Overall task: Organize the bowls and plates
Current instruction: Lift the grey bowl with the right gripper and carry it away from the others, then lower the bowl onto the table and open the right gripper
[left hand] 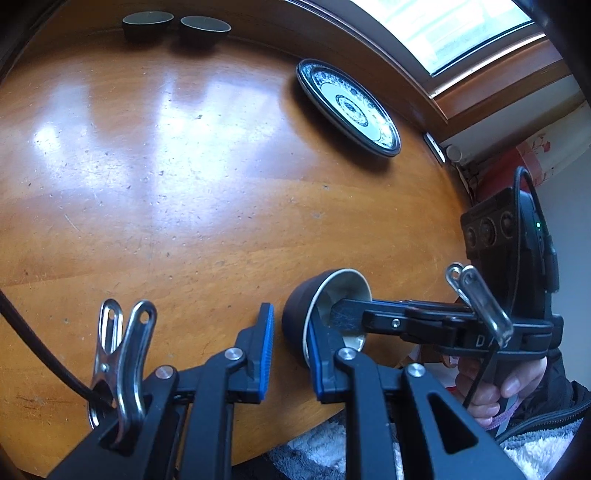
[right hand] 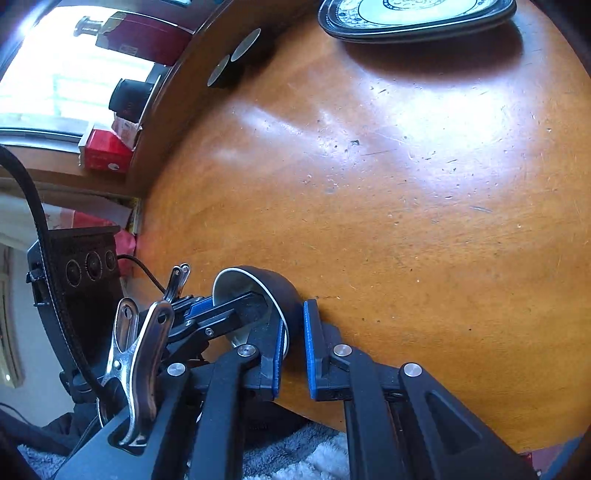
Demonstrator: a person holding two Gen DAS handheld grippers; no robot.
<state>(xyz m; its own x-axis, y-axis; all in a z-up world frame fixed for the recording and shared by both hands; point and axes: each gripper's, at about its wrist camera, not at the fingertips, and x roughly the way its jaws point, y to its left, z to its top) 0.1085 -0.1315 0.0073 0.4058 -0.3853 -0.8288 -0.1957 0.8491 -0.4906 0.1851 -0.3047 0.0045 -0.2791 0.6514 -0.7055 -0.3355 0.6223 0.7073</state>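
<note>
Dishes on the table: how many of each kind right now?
Bowls: 3 — two dark bowls by the far edge, one tilted bowl between both grippers' fingers.
Plates: 1 — blue-and-white plate; a second underneath can't be ruled out.
Total: 4
</note>
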